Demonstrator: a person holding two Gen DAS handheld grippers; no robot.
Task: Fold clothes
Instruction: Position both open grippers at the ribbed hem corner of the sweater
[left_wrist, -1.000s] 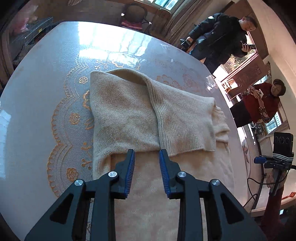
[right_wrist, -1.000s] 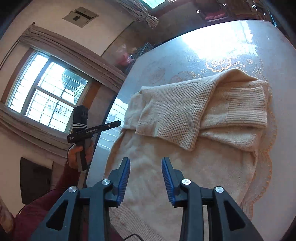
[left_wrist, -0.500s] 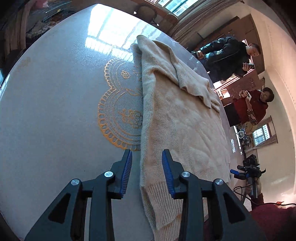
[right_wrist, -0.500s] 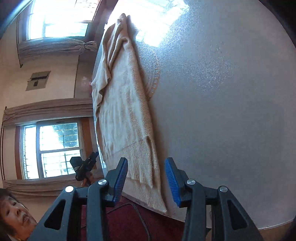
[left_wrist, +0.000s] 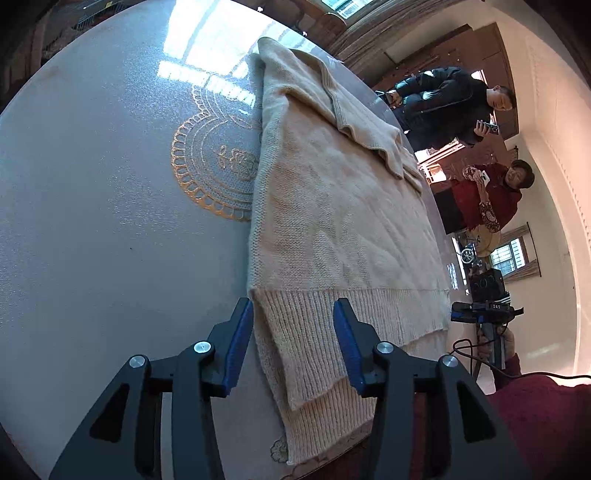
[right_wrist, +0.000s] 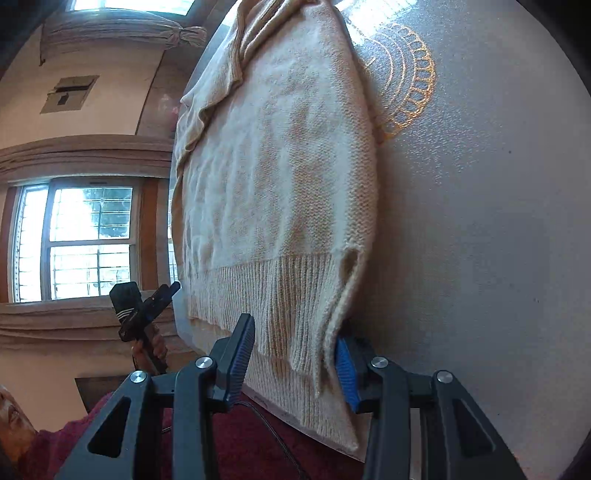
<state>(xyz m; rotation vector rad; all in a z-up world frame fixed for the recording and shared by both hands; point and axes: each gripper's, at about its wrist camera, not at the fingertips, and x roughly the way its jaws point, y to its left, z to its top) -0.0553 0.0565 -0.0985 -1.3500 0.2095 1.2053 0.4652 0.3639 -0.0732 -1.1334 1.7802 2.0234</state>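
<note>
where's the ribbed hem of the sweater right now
In both wrist views the ribbed hem lies at the table's near edge, a corner between each gripper's open jaws.

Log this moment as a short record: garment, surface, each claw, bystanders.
garment: beige knit sweater, flat, sleeves folded over the chest, ribbed hem nearest
surface: grey table with a gold lace pattern
left claw: open, has just been opening, straddling a hem corner
right claw: open, hem corner between its fingers, not pinched
bystanders: two people holding phones beyond the table
</note>
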